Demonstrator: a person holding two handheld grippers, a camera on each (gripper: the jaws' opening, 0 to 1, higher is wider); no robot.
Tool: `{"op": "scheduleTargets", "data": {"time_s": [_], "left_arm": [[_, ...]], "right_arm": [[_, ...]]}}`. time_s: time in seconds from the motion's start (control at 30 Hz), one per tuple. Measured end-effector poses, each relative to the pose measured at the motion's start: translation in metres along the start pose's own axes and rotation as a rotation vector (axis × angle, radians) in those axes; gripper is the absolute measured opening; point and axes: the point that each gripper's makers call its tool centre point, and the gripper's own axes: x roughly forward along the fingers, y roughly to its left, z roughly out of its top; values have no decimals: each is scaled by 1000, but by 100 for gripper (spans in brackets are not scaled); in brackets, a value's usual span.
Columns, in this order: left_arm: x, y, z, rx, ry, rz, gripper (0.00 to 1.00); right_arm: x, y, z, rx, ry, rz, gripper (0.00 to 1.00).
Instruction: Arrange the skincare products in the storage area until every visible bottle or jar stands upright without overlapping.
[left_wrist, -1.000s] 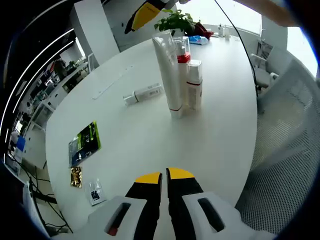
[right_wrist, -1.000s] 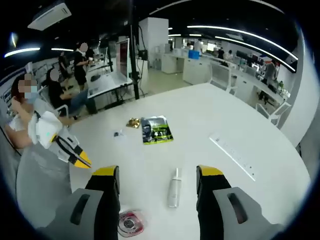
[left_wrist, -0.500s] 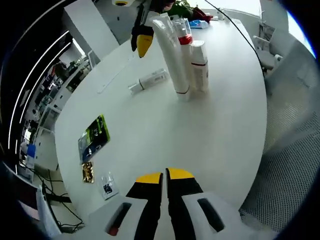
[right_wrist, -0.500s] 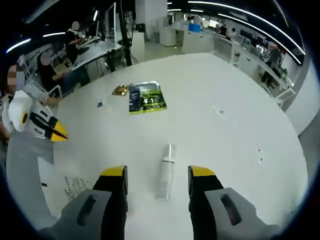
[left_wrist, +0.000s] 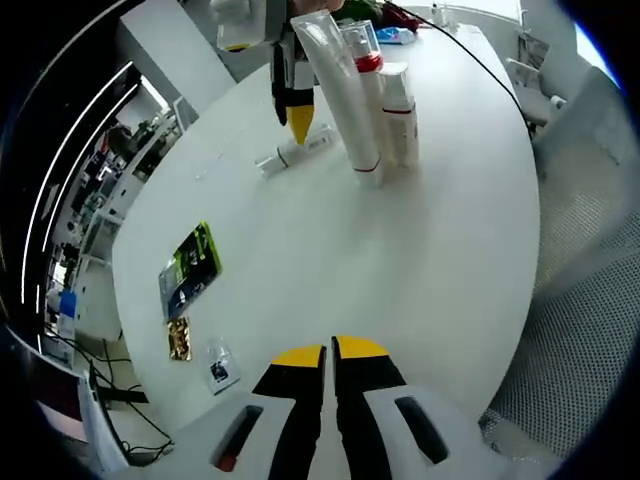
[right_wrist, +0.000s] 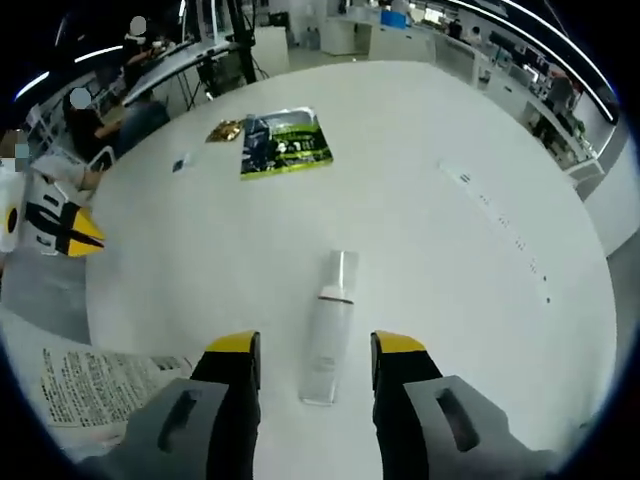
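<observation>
The round white bench (left_wrist: 300, 270) carries everything, and the small white plastic bottle with a clear cap (right_wrist: 329, 337) lying on its side serves as the landmark. Going left to right in the left gripper view, a green printed packet (left_wrist: 190, 270) and a small gold sachet (left_wrist: 180, 338) lie flat well to the left of that bottle, apart from the skincare items and likely not part of the tidy-up. The left gripper (left_wrist: 330, 352) hangs back near the bench edge with its jaws pressed together and nothing between them, probably kept clear so the other hand can work. The lying bottle (left_wrist: 293, 152) sits just below the right gripper's yellow tips. To its right stands a tight cluster: a tall white squeeze tube (left_wrist: 340, 95), a red-capped bottle (left_wrist: 368, 70) and a shorter white tube with a red band (left_wrist: 400, 112), all upright and close together, seemingly already arranged. In the right gripper view, the right gripper (right_wrist: 315, 348) straddles the lying bottle, jaws spread either side without touching, lined up to grip it and stand it upright.
</observation>
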Motion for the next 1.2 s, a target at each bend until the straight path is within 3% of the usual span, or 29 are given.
{"op": "scheduleTargets", "data": {"time_s": [0.83, 0.93, 1.2], "left_arm": [[2, 1, -11, 27, 52, 8, 0], [3, -1, -14, 28, 66, -3, 0], [4, -3, -19, 43, 90, -9, 0]], "right_arm": [[29, -3, -21, -23, 105, -23, 32], [31, -6, -21, 19, 91, -26, 28], [29, -3, -22, 27, 88, -33, 25]]}}
